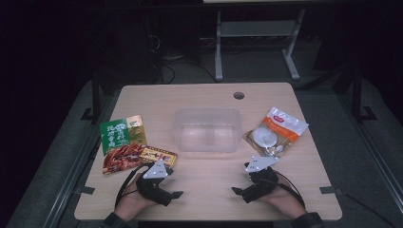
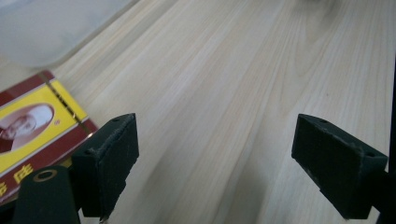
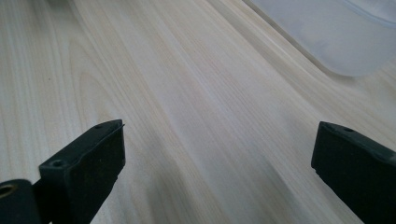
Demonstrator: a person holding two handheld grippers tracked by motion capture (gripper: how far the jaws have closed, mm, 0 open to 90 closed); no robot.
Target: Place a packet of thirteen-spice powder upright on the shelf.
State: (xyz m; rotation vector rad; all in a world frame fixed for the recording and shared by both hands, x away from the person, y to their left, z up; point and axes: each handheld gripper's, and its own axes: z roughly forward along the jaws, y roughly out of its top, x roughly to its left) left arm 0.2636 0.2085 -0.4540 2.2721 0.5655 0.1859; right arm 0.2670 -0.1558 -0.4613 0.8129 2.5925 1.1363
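From above, a clear plastic tub sits mid-desk, between a green-and-red snack packet and a white pouch. The left gripper view adds a red-and-yellow packet, its writing unreadable. Left gripper and right gripper jaws stand apart, empty.

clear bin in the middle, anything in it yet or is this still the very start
Nothing looks done: the clear bin looks empty. The green packet and the red and yellow packet lie left of it, the white packet right. In hand: nothing; the left gripper and right gripper are open over bare table. If packing is the aim, all three remain.
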